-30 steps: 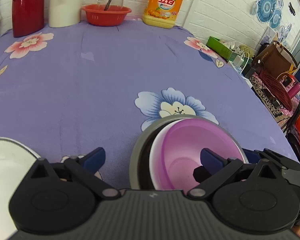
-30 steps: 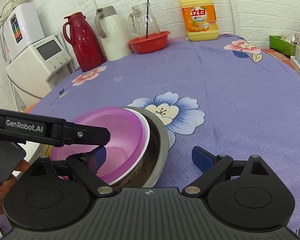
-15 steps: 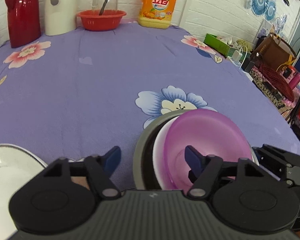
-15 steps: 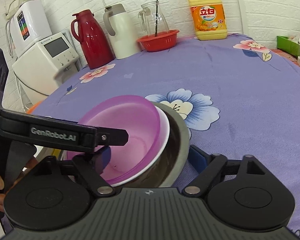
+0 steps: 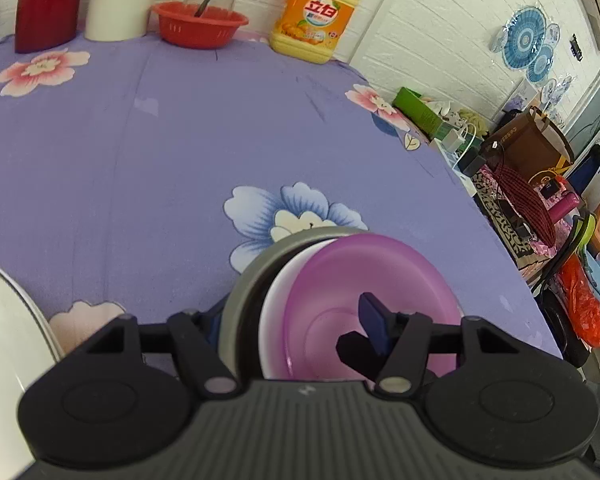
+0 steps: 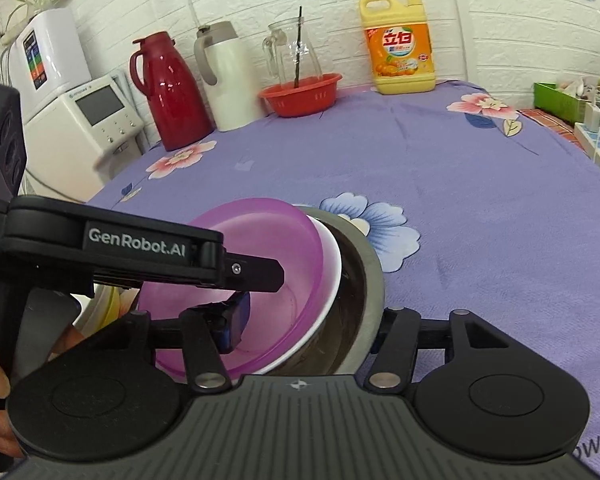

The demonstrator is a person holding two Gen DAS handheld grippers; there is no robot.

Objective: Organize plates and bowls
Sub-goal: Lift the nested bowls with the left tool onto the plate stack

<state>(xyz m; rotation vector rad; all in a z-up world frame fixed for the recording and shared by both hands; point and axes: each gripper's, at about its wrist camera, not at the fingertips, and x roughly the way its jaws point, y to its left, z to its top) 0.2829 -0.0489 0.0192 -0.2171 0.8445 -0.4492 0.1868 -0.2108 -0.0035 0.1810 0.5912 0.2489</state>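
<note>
Both jaws closing: our left gripper (image 5: 296, 318) straddles the bowl stack's (image 5: 364, 276) near rims, right gripper (image 6: 308, 322) spans its far side, steadying the stack on the table (image 5: 180, 152), likely for lifting.

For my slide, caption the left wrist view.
Left claw closing across the rims of a purple bowl nested in white and metal bowls.

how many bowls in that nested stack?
3. Purple bowl innermost and tilted, inside a white bowl, which sits in the grey metal bowl on the purple cloth. More could be hidden underneath.
</note>
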